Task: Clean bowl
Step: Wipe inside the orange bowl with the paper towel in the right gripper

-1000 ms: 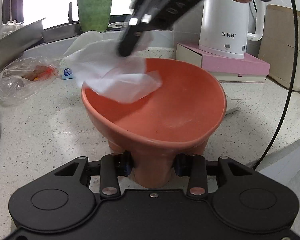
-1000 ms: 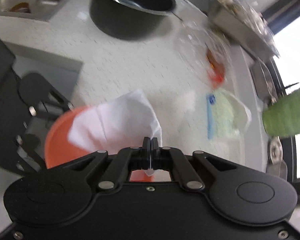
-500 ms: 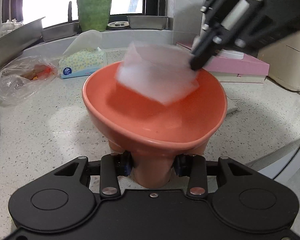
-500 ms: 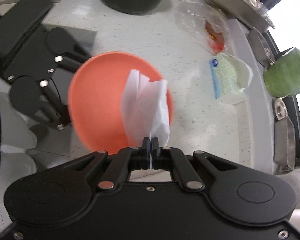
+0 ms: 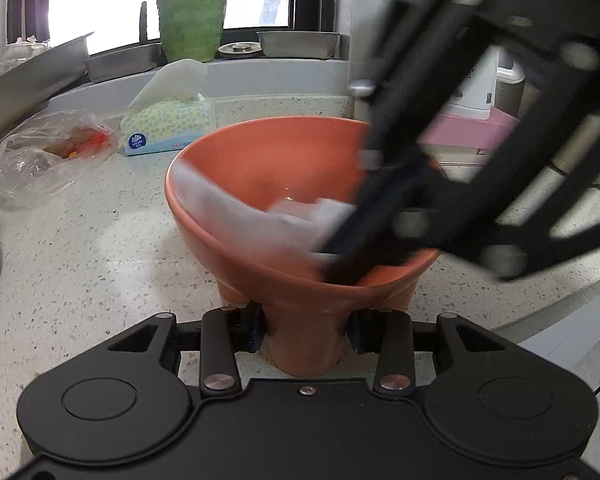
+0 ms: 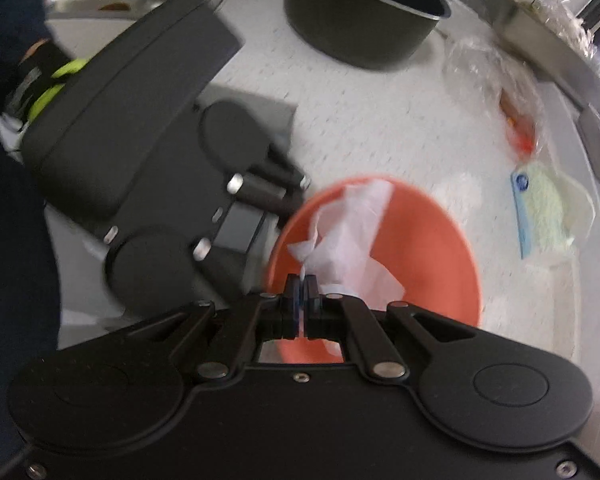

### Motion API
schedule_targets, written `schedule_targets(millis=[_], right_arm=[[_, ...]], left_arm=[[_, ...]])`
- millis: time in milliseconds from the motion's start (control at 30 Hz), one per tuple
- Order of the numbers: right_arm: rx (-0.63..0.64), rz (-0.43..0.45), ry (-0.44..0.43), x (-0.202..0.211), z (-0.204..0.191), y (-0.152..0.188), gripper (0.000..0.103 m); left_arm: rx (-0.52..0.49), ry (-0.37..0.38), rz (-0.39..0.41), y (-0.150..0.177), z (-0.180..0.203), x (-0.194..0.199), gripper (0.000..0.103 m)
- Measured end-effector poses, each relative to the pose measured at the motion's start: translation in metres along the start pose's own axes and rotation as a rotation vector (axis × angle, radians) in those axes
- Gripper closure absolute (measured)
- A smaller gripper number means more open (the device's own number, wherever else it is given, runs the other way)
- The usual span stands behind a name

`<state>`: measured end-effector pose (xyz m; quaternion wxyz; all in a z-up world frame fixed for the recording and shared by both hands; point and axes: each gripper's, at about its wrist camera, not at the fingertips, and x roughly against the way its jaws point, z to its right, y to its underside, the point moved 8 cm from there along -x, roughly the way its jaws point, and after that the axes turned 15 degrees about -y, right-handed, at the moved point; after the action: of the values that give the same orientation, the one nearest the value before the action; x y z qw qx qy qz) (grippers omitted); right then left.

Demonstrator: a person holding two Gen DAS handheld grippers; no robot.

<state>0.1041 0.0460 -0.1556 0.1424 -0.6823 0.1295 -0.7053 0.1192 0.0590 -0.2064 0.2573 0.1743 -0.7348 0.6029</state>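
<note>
Now the left hand-held gripper (image 5: 306, 334) is clamping the orange bowl (image 5: 296, 200) by its foot on the desk (image 5: 92, 240), while the right hand-held gripper (image 6: 301, 282), pinching a tissue (image 6: 352, 236), is wiping inside the bowl, where a hard push could be tipping it or tearing the tissue.

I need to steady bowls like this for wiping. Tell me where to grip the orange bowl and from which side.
Grip the orange bowl by its narrow foot, coming in low from the side, as the left gripper does. The flared rim is likely too wide for the jaws, and a low grip leaves the inside free for the tissue pinched in the right gripper.
</note>
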Motion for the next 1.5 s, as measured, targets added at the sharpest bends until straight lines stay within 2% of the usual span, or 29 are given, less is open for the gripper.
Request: schedule_targets(millis=[133, 300, 467, 567, 667, 733, 800, 867, 900, 1033, 1133, 1167, 1233, 1300, 1333, 1367, 1400, 1500], right_arm=[[-0.065, 0.030, 0.056, -0.007, 0.024, -0.005, 0.101], [-0.197, 0.051, 0.111, -0.003, 0.060, 0.012, 0.101], [-0.240, 0.043, 0.075, 0.004, 0.062, 0.039, 0.101], [-0.240, 0.019, 0.021, 0.004, 0.042, 0.053, 0.101], [-0.221, 0.027, -0.012, 0.010, 0.023, 0.053, 0.100], [-0.216, 0.054, -0.020, 0.022, 0.012, 0.048, 0.088], [-0.216, 0.086, -0.024, 0.034, 0.004, 0.043, 0.048], [-0.233, 0.129, -0.022, 0.047, 0.005, 0.037, 0.023], [-0.241, 0.151, -0.020, 0.054, 0.006, 0.034, 0.023], [-0.276, 0.177, 0.041, 0.053, 0.021, 0.029, 0.023], [-0.349, 0.155, 0.075, 0.032, 0.039, 0.035, 0.024], [-0.363, 0.141, 0.080, 0.025, 0.043, 0.036, 0.032], [-0.369, 0.100, 0.089, 0.007, 0.044, 0.041, 0.038], [-0.371, 0.070, 0.094, -0.008, 0.043, 0.045, 0.063], [-0.373, 0.074, 0.092, -0.010, 0.042, 0.045, 0.067], [-0.379, 0.083, 0.083, -0.010, 0.040, 0.044, 0.094], [-0.373, 0.089, 0.080, -0.009, 0.037, 0.043, 0.099], [-0.316, 0.098, 0.061, -0.005, 0.027, 0.036, 0.099]], left_arm=[[0.003, -0.005, 0.001, 0.000, 0.000, 0.000, 0.065], [0.003, -0.007, 0.002, 0.001, -0.001, 0.000, 0.065], [0.003, -0.006, 0.003, 0.001, -0.001, 0.000, 0.065], [0.003, -0.005, 0.003, 0.001, -0.001, 0.000, 0.065], [0.004, -0.006, 0.003, 0.000, -0.001, 0.001, 0.065], [0.004, -0.006, 0.003, 0.001, -0.001, 0.002, 0.064], [0.004, -0.004, 0.003, 0.001, -0.001, 0.002, 0.064], [0.002, -0.003, 0.003, 0.001, -0.001, 0.002, 0.064], [0.002, -0.002, 0.004, 0.001, -0.001, 0.002, 0.064], [0.002, 0.000, 0.003, 0.002, -0.001, 0.003, 0.065], [0.003, 0.001, 0.003, 0.003, -0.001, 0.004, 0.065], [0.003, 0.000, 0.003, 0.003, -0.001, 0.004, 0.065], [0.003, 0.001, 0.002, 0.003, -0.001, 0.004, 0.065], [0.003, 0.002, 0.002, 0.003, -0.001, 0.004, 0.064], [0.002, 0.002, 0.002, 0.003, -0.002, 0.004, 0.064], [0.001, 0.003, 0.002, 0.003, -0.002, 0.004, 0.065], [0.000, 0.004, 0.002, 0.003, -0.002, 0.003, 0.064], [-0.003, 0.007, 0.004, 0.003, -0.003, 0.003, 0.064]])
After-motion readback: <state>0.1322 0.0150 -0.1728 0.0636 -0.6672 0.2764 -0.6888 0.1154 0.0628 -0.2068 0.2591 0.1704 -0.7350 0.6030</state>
